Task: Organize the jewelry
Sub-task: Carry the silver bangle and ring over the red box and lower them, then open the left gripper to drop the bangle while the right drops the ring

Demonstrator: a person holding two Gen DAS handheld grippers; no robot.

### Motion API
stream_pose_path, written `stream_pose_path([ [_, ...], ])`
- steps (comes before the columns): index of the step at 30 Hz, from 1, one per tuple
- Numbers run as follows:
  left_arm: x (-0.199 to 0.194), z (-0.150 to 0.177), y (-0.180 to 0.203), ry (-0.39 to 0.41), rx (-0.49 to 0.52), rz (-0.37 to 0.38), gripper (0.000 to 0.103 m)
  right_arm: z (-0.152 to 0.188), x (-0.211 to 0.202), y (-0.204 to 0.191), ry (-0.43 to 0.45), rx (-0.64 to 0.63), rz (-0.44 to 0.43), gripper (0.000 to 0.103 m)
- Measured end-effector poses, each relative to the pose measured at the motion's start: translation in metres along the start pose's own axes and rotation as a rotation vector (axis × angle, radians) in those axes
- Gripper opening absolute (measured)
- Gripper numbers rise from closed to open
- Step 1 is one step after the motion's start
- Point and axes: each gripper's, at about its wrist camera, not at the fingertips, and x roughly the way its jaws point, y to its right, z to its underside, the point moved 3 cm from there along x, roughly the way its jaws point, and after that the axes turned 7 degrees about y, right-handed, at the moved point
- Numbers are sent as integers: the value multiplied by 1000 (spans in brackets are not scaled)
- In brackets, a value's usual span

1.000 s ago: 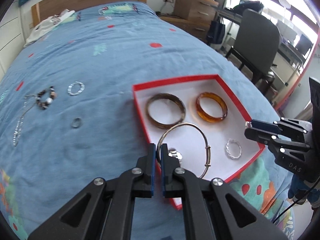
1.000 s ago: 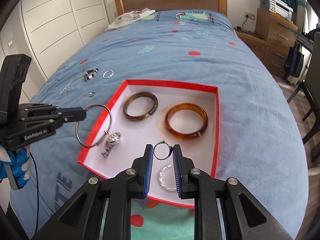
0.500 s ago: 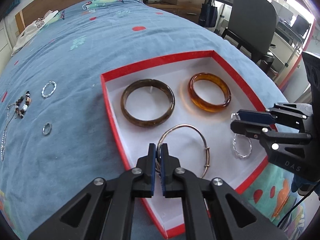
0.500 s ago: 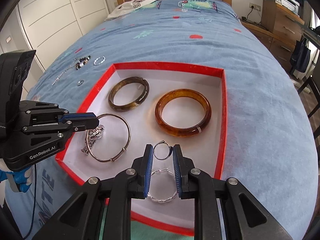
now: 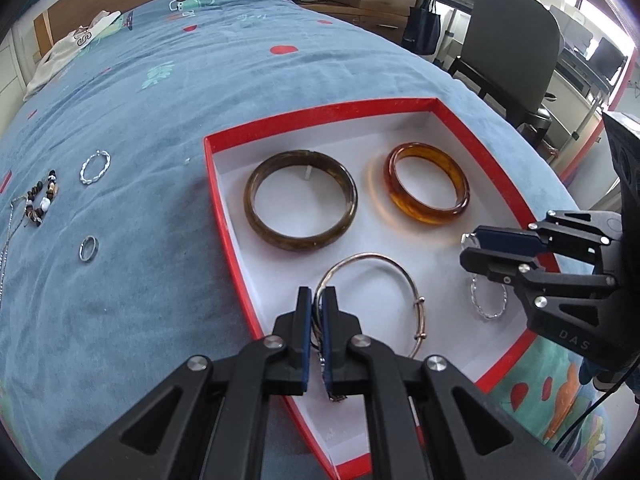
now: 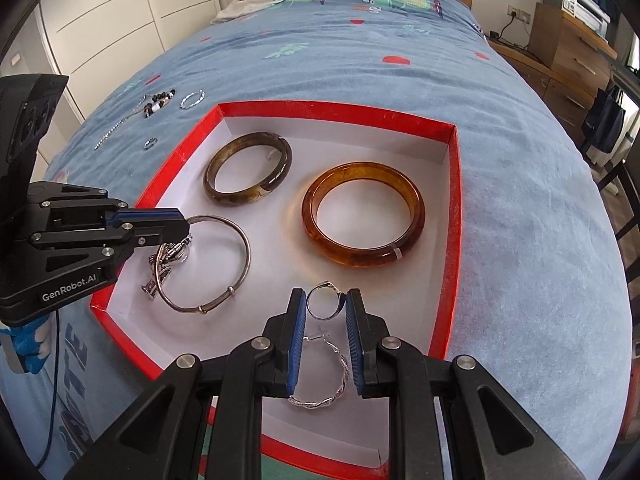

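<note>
Where stamped "GenRobot.AI", left gripper [image 6: 182, 228]: pinched nearly closed on silver bangle [image 6: 236, 264], lying low in red-rimmed box [image 6: 454, 216]. Beside, within: dark bangle [image 6: 248, 174], amber bangle [image 6: 362, 220], twisted hoop [image 6: 320, 400]. Rightward, marked "DAS", right gripper [image 6: 324, 306]: clamped on small ring [image 6: 320, 302], above box floor.

Left gripper [image 5: 316, 308]: matte black plastic linkage arms, angular, with triangular cut-outs; blue pads lining the inner fingers [image 5: 306, 320].
Right gripper [image 6: 323, 312]: same black build, ribbed blue pads on the fingers [image 6: 297, 320].
Screws: round silver heads at each linkage joint.
Markings: white "GenRobot.AI" lettering on the left unit's side; white "DAS" on the right unit's side.
Cables: thin black lead trailing below each unit.
Hands: blue glove fabric, partly visible beneath each unit.
</note>
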Motion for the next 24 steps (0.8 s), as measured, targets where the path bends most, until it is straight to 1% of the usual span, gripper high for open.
stream_pose_path([
  [5, -2, 1, -2, -10, -13, 11, 6, -1, 1, -2, -10, 9, 11, 22],
  [8, -3, 1, -3, -18, -23, 11, 6, -1, 1, -4, -17, 9, 18, 30],
  [12, -9, 4, -3, -20, -41, 23, 7, 0, -4, -4, -19, 25, 27, 32],
  [15, -19, 7, -3, -6, -44, 28, 10, 0, -16, -6, -5, 28, 36, 32],
  [17, -29, 7, -3, 12, -50, 32, 16, 0, -24, -7, 5, 27, 42, 32],
  [19, -41, 7, -1, 32, -47, 24, 19, -1, -36, -8, 22, 33, 46, 33],
  [24, -73, 10, 1, 80, -32, 0, 21, 0, -63, -14, 57, 51, 52, 33],
])
